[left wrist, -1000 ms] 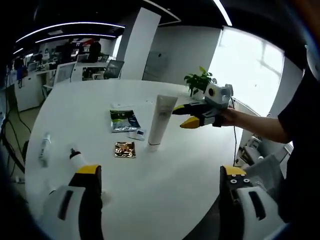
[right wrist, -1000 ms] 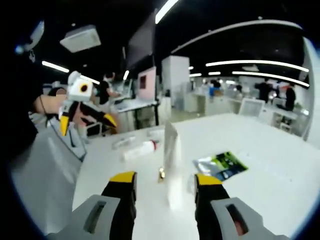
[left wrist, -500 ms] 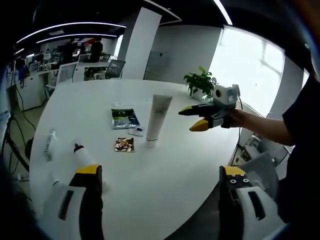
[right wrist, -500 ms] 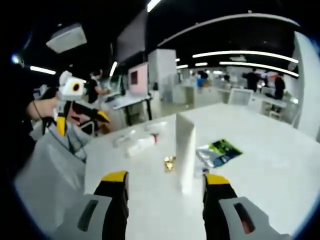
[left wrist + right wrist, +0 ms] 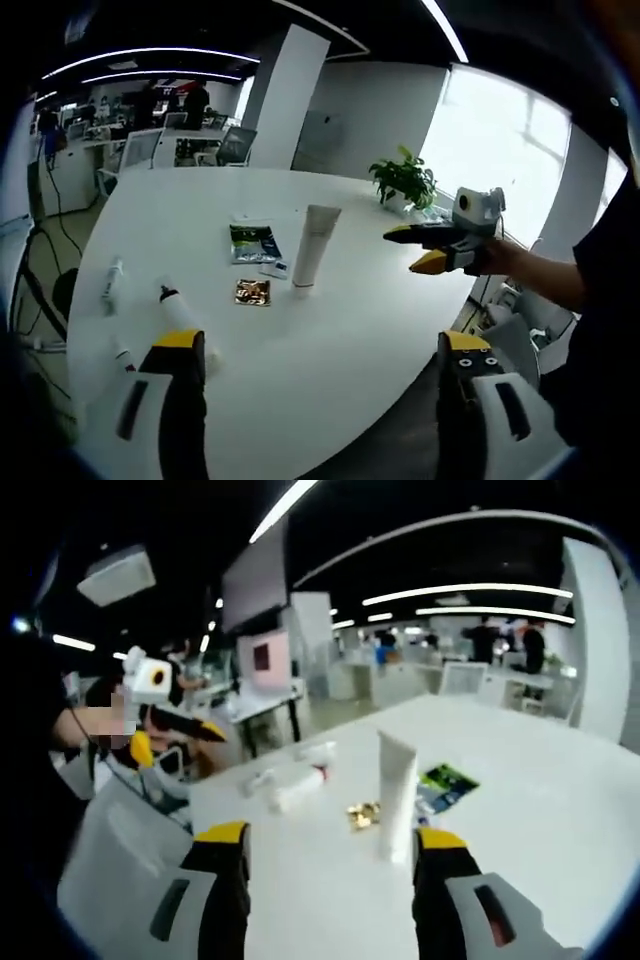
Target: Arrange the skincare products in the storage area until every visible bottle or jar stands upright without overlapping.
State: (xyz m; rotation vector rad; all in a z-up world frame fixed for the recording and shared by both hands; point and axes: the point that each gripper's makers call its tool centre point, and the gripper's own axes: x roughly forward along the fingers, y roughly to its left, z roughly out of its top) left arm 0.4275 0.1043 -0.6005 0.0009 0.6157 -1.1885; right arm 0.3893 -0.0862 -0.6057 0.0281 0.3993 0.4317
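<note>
With the tall white tube (image 5: 314, 246) standing on its cap, the step in hand looks to be the bottles that lie flat, and the left tool (image 5: 318, 400) is the one nearer to them; its jaws stand wide apart and hold nothing. Nearest to it, close to the tabletop (image 5: 330, 340) edge that faces the person, a white bottle with a dark cap (image 5: 176, 312) lies on its side, just beyond the left jaw and a little outside the gap. To do this well, I would bring the jaws down square across the bottle's body, not the cap, close gently, then turn it up and set it down on a bare patch well apart from the tube, letting go only once the base sits flat. A small slim bottle (image 5: 112, 282) lies flat further toward the left edge, and it should follow. Beyond these, toward the middle of the tabletop, a gold sachet (image 5: 252, 292) lies flat, just beside the foot of the tube, with a small white packet (image 5: 277, 267) and a green and black sachet (image 5: 250, 243) behind it; nothing here overlaps. The right tool (image 5: 328, 880), also spread apart and empty, hovers clear of the tabletop edge with the tube straight ahead of its gap and well off. A potted plant (image 5: 403, 181) stands at the far edge.
</note>
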